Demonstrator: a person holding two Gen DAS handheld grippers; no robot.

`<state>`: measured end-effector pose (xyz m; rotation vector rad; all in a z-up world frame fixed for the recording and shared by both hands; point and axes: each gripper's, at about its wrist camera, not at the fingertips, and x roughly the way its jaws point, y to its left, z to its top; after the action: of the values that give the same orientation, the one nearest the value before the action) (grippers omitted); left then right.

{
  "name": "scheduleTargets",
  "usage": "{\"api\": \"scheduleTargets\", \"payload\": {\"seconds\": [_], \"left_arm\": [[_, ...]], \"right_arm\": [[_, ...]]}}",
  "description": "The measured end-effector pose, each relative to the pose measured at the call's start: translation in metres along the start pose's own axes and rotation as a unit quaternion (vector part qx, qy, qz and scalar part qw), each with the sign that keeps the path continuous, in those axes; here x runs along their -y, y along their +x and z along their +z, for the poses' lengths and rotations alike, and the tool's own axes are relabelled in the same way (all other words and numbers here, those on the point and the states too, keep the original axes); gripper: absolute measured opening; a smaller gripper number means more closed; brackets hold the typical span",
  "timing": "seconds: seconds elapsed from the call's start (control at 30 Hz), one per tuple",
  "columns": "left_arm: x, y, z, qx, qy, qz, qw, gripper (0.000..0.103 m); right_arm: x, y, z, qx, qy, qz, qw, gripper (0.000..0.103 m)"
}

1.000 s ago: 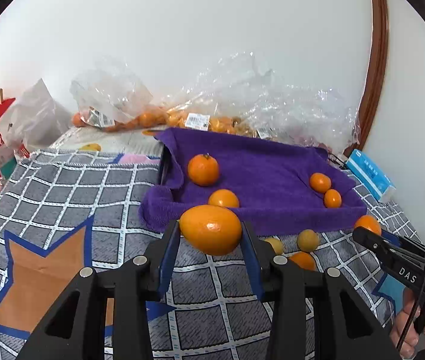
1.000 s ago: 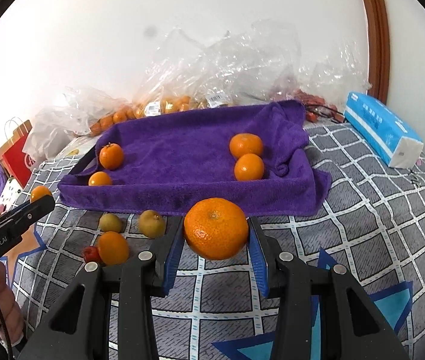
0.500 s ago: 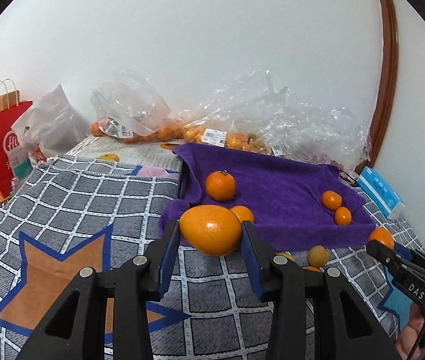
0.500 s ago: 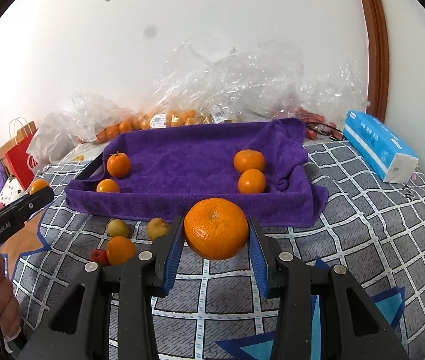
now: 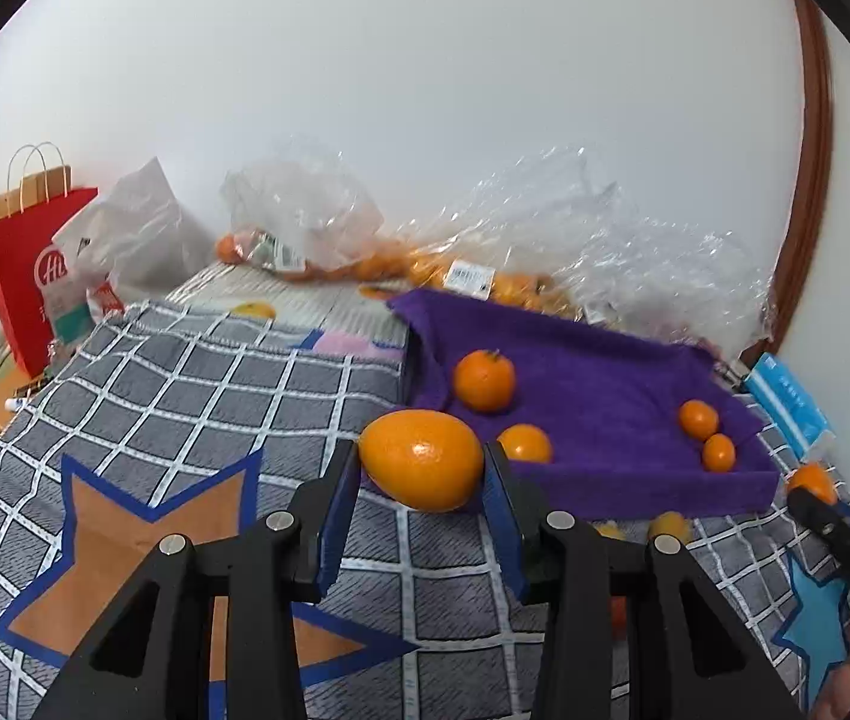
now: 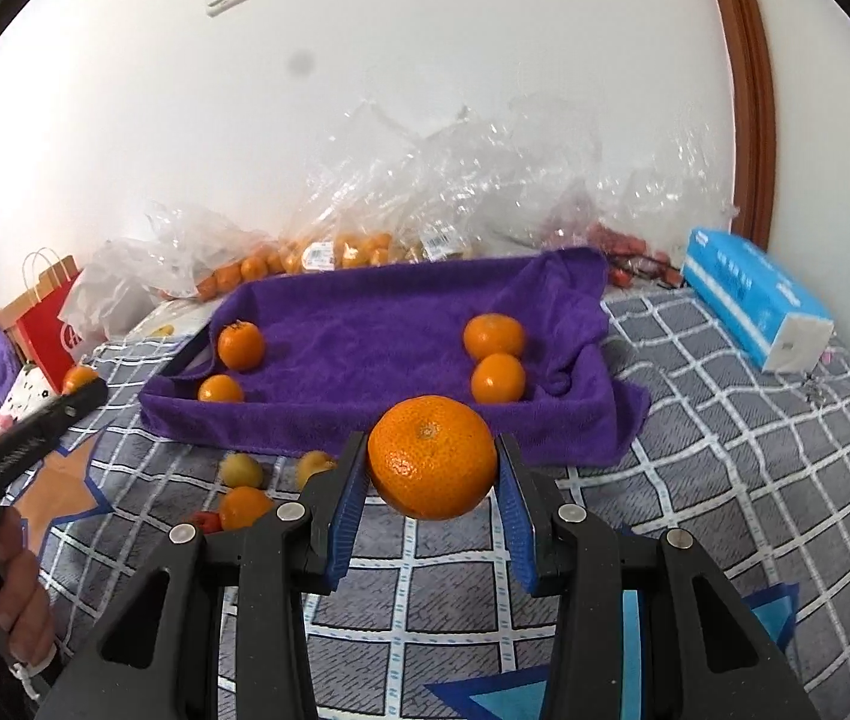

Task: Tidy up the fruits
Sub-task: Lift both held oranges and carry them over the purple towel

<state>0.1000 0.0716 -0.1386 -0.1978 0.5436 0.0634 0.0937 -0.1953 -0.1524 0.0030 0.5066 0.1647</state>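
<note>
My left gripper [image 5: 422,480] is shut on a smooth oval orange [image 5: 422,459], held in the air in front of the left end of the purple towel tray [image 5: 604,372]. My right gripper [image 6: 430,483] is shut on a round mandarin [image 6: 432,463], held in front of the tray's near edge [image 6: 365,420]. Several mandarins lie in the tray: two at the left [image 6: 240,345] and two at the right [image 6: 493,336]. Loose small fruits [image 6: 242,471] lie on the checked cloth in front of the tray.
Clear plastic bags of oranges [image 6: 329,252] lie behind the tray against the wall. A blue tissue pack [image 6: 754,306] lies at the right. A red paper bag [image 5: 26,282] and a white bag stand at the left. The grey checked cloth [image 5: 185,384] covers the surface.
Both grippers have risen and pulled back from the tray while still holding their fruits. The left view has swung left, so the tray sits further right in it.
</note>
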Motion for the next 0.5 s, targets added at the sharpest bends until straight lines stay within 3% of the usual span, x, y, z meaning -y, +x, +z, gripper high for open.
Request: {"api": "scheduleTargets", "payload": {"seconds": [0.37, 0.5], "left_arm": [[0.004, -0.013, 0.050, -0.007, -0.009, -0.061, 0.9981, 0.039], [0.010, 0.000, 0.071, -0.003, -0.014, -0.070, 0.9975, 0.039]], "right_arm": [[-0.006, 0.000, 0.043, 0.028, -0.042, -0.003, 0.999, 0.041], [0.006, 0.012, 0.066, 0.018, -0.004, 0.042, 0.999, 0.041]]}}
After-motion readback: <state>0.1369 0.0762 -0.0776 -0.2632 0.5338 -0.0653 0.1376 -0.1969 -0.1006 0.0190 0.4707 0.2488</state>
